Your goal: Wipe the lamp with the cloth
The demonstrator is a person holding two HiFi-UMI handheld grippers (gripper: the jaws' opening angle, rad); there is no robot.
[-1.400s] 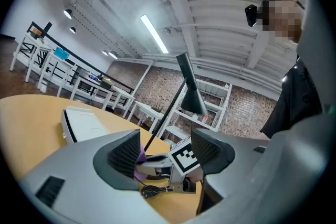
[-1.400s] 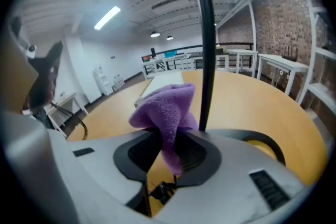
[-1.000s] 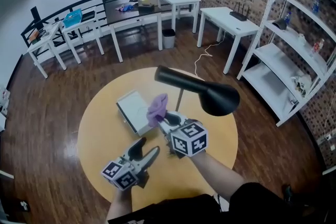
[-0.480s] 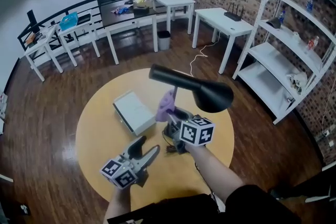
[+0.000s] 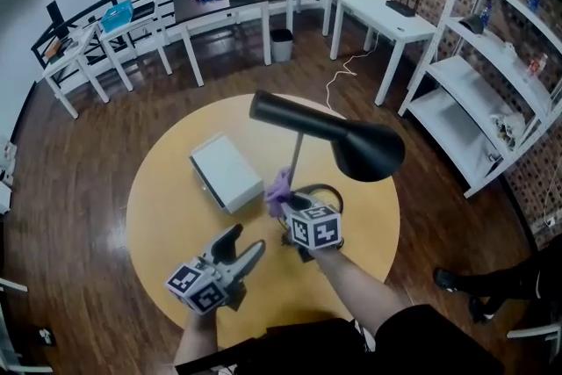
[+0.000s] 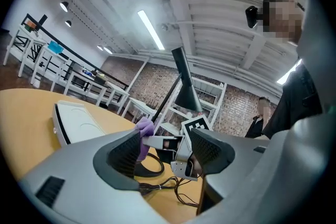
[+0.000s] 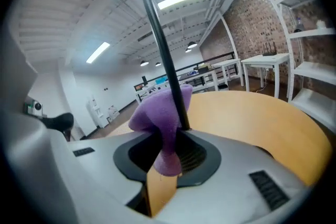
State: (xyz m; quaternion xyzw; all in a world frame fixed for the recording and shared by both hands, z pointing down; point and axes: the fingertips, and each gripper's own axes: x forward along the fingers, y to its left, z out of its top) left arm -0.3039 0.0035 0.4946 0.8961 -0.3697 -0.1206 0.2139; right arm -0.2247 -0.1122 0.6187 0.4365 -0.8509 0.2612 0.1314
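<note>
A black desk lamp [image 5: 364,151] stands on the round yellow table [image 5: 167,219], its thin stem [image 5: 296,155] rising from a ring base [image 5: 326,192]. My right gripper [image 5: 283,203] is shut on a purple cloth [image 5: 279,186], low beside the stem and just above the base. In the right gripper view the cloth [image 7: 163,113] bunches between the jaws and presses against the stem [image 7: 160,55]. My left gripper [image 5: 246,243] hangs open with nothing in it at the near left. In its own view it [image 6: 160,147] looks at the cloth [image 6: 144,126] and the lamp shade [image 6: 186,93].
A flat white box [image 5: 226,173] lies on the table left of the lamp. The lamp's black cable [image 6: 168,191] is looped on the tabletop near the base. White shelves [image 5: 492,92] stand at the right, and white tables [image 5: 386,22] behind.
My right gripper has come down along the lamp stem with the cloth, from about mid-stem height to near the base. The left gripper has stayed put.
</note>
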